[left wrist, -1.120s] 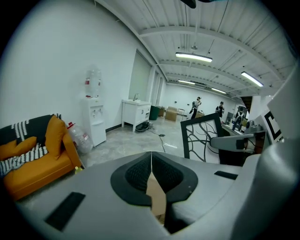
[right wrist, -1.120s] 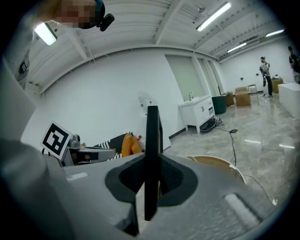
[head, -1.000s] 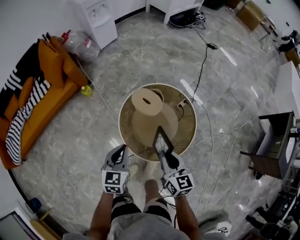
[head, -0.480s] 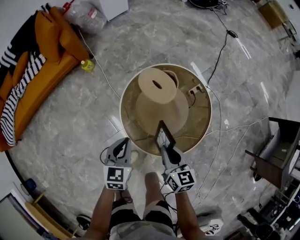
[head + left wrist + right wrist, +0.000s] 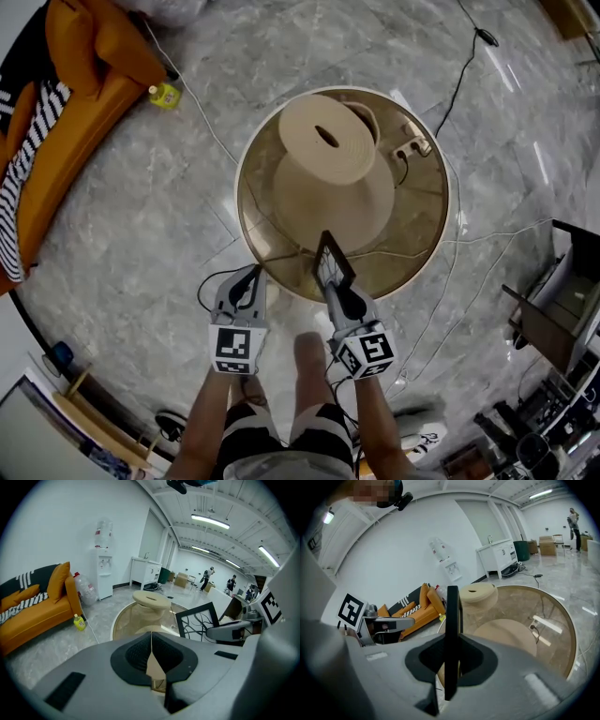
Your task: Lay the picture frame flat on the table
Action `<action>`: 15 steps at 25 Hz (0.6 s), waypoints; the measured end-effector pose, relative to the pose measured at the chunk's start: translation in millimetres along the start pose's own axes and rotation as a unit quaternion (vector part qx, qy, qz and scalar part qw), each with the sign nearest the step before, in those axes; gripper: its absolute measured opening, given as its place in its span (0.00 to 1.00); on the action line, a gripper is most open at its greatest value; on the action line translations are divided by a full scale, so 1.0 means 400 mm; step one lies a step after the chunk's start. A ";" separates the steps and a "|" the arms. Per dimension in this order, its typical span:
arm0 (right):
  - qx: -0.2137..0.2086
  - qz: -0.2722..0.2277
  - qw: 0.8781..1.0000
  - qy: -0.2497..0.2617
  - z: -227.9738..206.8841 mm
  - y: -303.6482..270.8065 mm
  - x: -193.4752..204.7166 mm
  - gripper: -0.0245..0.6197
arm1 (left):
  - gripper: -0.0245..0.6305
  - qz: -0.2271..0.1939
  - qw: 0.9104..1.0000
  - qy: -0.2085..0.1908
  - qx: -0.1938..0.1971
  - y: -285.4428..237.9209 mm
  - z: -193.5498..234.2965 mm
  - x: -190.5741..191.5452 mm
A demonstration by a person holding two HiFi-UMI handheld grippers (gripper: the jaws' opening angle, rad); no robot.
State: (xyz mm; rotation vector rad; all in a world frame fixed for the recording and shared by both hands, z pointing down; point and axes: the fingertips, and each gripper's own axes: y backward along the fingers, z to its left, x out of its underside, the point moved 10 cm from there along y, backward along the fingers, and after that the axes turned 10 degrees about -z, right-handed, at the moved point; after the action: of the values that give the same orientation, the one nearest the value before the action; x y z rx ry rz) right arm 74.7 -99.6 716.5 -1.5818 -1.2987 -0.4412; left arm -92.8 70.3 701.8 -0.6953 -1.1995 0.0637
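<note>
Black picture frame (image 5: 333, 263) stays clamped upright in the right hand-held gripper (image 5: 336, 287), seemingly nearer the table (image 5: 412, 234); left hand-held gripper (image 5: 248, 277) closed.

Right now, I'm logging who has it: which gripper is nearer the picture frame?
Right. The right gripper is shut on the picture frame, holding it upright; the left gripper sits shut and empty, apart to its left.

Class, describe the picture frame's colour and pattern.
The picture frame: black border, white picture with black branching lines; clearest in the left gripper view.
</note>
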 end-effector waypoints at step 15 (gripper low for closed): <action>0.001 0.030 0.999 -0.024 -0.086 -0.093 0.148 0.11 | 0.07 0.049 0.998 0.027 0.002 -0.096 0.023 0.202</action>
State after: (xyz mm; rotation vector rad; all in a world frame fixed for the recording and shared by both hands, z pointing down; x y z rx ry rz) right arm 72.9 -100.9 794.4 -1.6339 -1.2842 -0.3649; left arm -81.5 76.4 791.0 -0.7481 -1.1138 0.1275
